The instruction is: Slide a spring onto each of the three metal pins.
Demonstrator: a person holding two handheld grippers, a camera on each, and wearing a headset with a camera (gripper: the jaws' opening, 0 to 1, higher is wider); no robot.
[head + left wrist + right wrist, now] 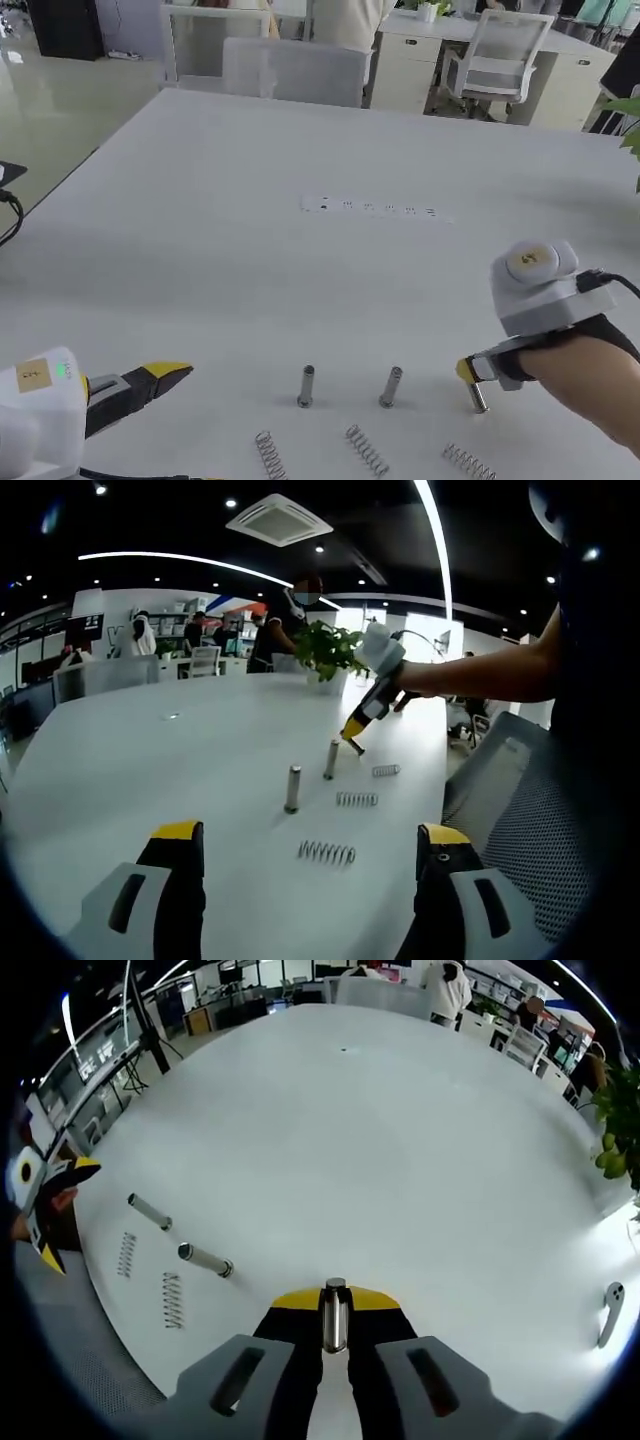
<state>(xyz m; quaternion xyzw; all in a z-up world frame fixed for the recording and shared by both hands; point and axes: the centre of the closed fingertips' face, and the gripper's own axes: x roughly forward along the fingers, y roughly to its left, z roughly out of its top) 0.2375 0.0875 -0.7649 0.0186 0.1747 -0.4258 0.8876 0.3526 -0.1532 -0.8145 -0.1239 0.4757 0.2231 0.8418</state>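
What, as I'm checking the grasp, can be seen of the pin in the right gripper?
The pin is a slim, silvery metal cylinder, smooth and bare, with no spring on it. The right gripper is shut on it, its yellow-tipped jaws pinching the pin's sides near one end. In the head view the pin stands roughly upright with its lower end down at the white table; whether it touches the table is unclear.
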